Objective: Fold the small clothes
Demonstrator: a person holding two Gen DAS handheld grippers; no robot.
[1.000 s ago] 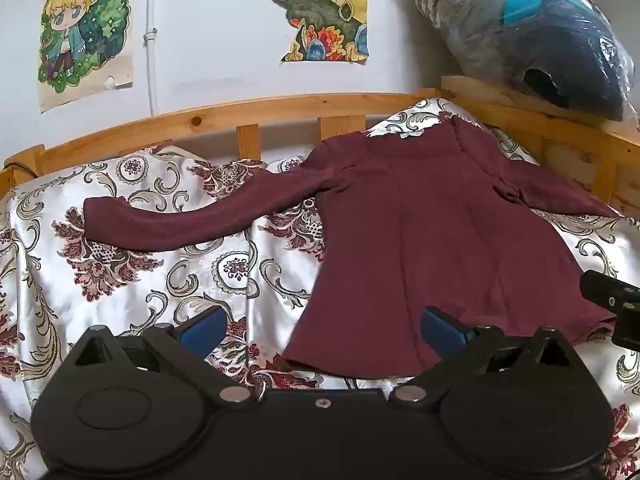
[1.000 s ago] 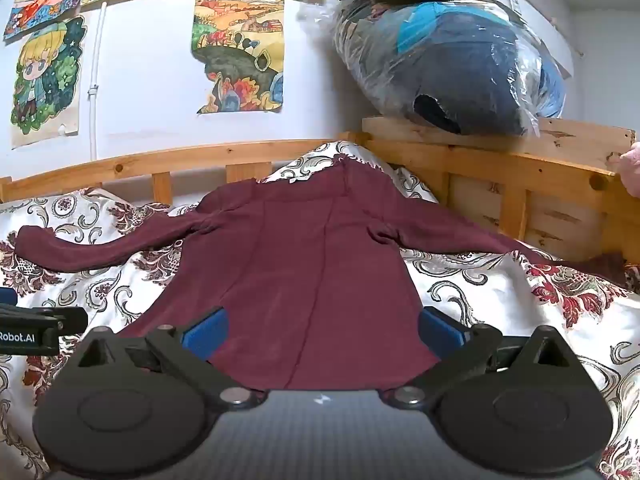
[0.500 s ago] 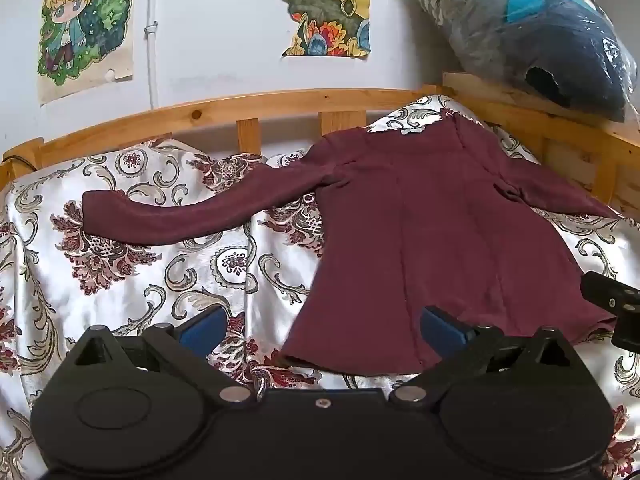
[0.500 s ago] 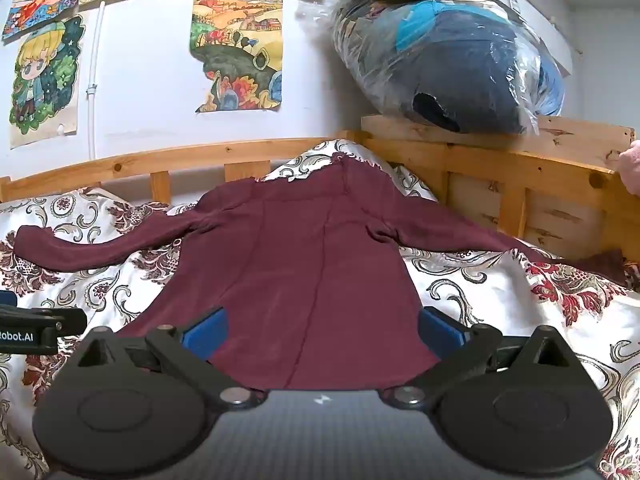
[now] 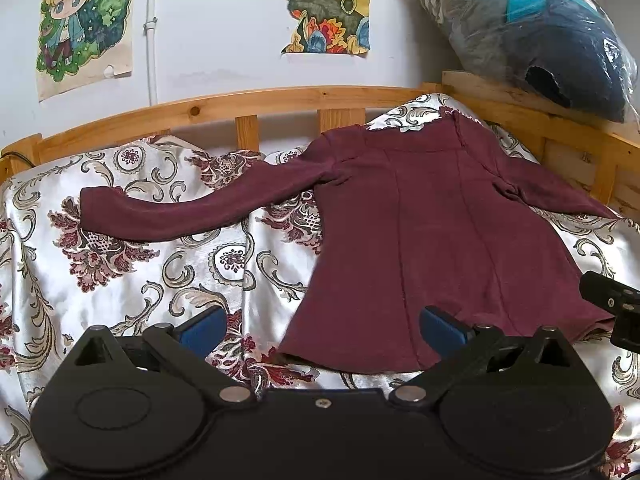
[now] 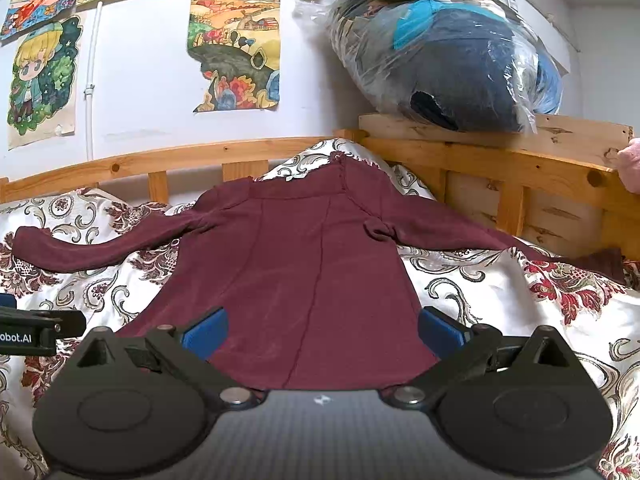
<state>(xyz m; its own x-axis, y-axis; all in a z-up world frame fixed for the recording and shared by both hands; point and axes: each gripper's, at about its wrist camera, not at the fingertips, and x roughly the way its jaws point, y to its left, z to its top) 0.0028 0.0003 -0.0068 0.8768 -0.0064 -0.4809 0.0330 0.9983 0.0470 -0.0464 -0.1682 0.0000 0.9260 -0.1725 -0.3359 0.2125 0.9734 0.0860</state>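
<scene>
From the left wrist view we see a maroon long-sleeved garment spread flat on the bed, a soft matte knit with raised seams running from yoke to flared hem. It lies toward the bed's far right corner, neckline near the wooden headboard rail. One sleeve reaches out across the middle of the bed toward its left edge; the other slants toward the right rail. Beneath it is a glossy satin bedspread, silver-white with scrolls and dark red flowers, creased in long folds. The left tongs stand wide open and empty, blue pads low over the bedspread at the near hem's left corner; we think the right pad overlaps the hem, but cannot tell if it touches. The left half of the bed is bare cloth with room to move. At the right edge the other tool is cut off by the frame.

From the right wrist view the garment fills the centre, its hem partly hidden behind the tool's black body. The right tongs are also spread open, holding nothing, pads either side of the hem's width. The right sleeve's cuff runs up to the side rail and is hard to make out. A crinkled plastic-wrapped bundle sits on the corner ledge.
</scene>
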